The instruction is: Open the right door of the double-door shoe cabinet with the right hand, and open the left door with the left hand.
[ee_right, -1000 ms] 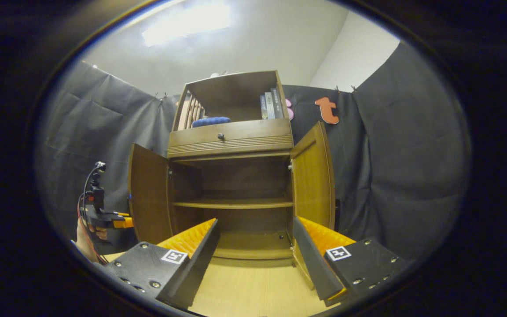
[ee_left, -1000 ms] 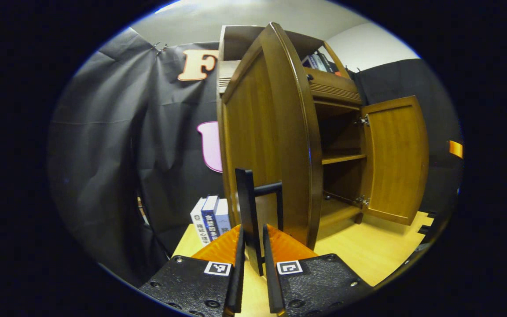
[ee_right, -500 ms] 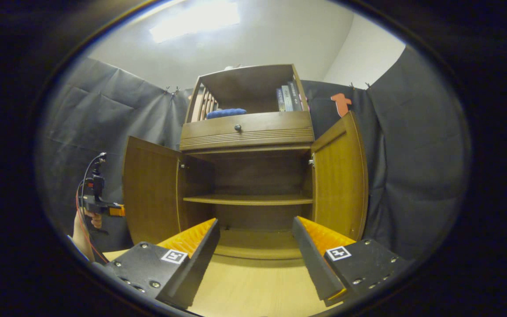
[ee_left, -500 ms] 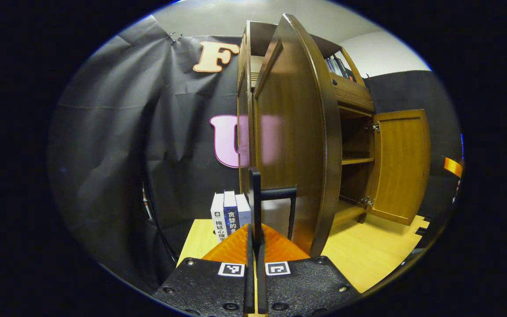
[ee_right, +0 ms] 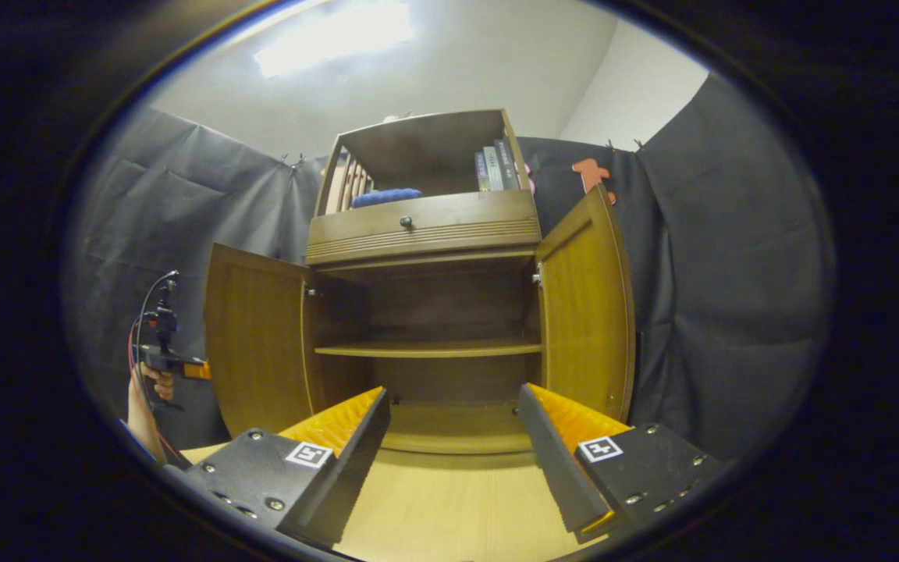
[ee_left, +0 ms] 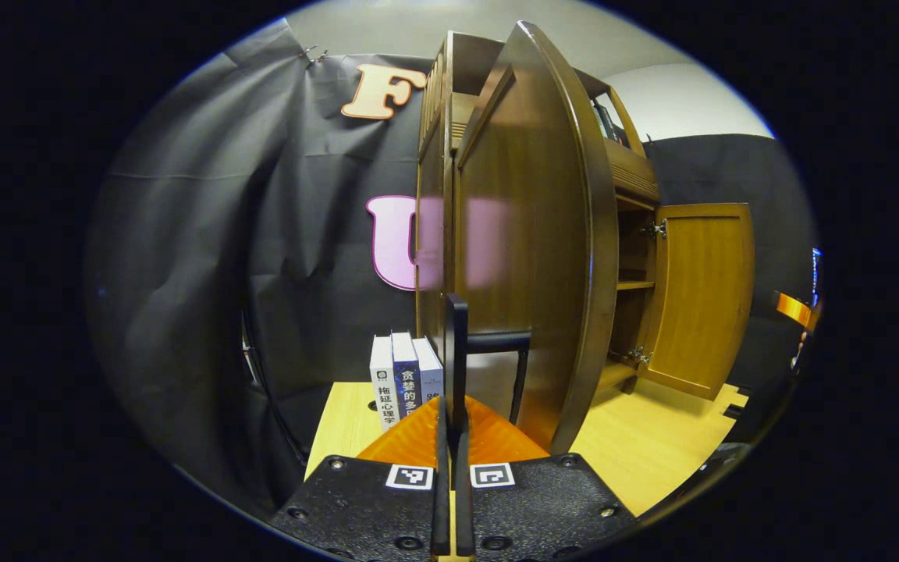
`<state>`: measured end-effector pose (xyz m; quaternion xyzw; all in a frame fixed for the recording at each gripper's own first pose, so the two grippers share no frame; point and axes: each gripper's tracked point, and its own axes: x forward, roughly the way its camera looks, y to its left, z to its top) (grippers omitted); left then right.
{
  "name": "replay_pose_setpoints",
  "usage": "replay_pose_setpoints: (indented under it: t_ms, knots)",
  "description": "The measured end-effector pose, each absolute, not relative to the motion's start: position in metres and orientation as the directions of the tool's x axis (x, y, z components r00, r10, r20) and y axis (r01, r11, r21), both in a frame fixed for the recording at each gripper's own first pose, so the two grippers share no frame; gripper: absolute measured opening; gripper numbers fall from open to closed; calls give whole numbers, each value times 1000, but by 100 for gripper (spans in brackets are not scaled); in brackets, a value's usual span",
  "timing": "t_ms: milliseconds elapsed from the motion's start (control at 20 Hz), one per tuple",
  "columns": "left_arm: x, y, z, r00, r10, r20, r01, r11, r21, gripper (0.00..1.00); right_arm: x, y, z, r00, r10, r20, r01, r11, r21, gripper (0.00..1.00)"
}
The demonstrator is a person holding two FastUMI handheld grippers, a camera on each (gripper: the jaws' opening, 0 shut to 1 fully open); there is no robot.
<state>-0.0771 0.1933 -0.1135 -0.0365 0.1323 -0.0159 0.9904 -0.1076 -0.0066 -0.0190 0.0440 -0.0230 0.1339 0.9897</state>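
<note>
The brown wooden shoe cabinet (ee_right: 422, 234) stands on the table with both doors swung open. In the left gripper view the left door (ee_left: 527, 234) is seen nearly edge-on, and my left gripper (ee_left: 450, 410) is shut on its black bar handle (ee_left: 456, 343). The right door (ee_left: 701, 297) hangs open farther off. In the right gripper view the left door (ee_right: 254, 343) and right door (ee_right: 586, 312) flank the bare inner shelf (ee_right: 426, 349). My right gripper (ee_right: 453, 402) is open, back from the cabinet, holding nothing. The left gripper (ee_right: 165, 361) shows beside the left door, held by a hand (ee_right: 141, 394).
Three upright books (ee_left: 404, 378) stand on the light wooden table (ee_left: 652, 445) just left of the cabinet. A drawer with a knob (ee_right: 405, 222) sits above the doors. Books (ee_right: 494, 165) and a blue item (ee_right: 383, 197) fill the top shelf.
My left gripper closed fully on the handle and swung the left door further out. The right gripper stayed open, shifting only slightly.
</note>
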Motion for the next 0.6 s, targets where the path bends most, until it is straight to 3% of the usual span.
replay_pose_setpoints:
  t_ms: [100, 250, 400, 600]
  knots:
    - [-81, 192, -108, 967, -27, -254, 8, 997, -75, 7, -108, -12, -21, 966, 254, 49, -258, 963, 77, 99]
    - [-99, 205, -97, 972, 95, -213, -95, 995, 14, 17, -106, -19, -25, 970, 241, 39, -243, 967, 80, 99]
    - [-113, 204, -80, 970, 156, -185, -157, 988, 10, 46, -107, -20, -31, 970, 240, 33, -242, 966, 87, 99]
    - [-126, 196, -54, 971, 208, -119, -208, 978, 14, 58, -103, -27, -36, 973, 228, 20, -229, 969, 89, 99]
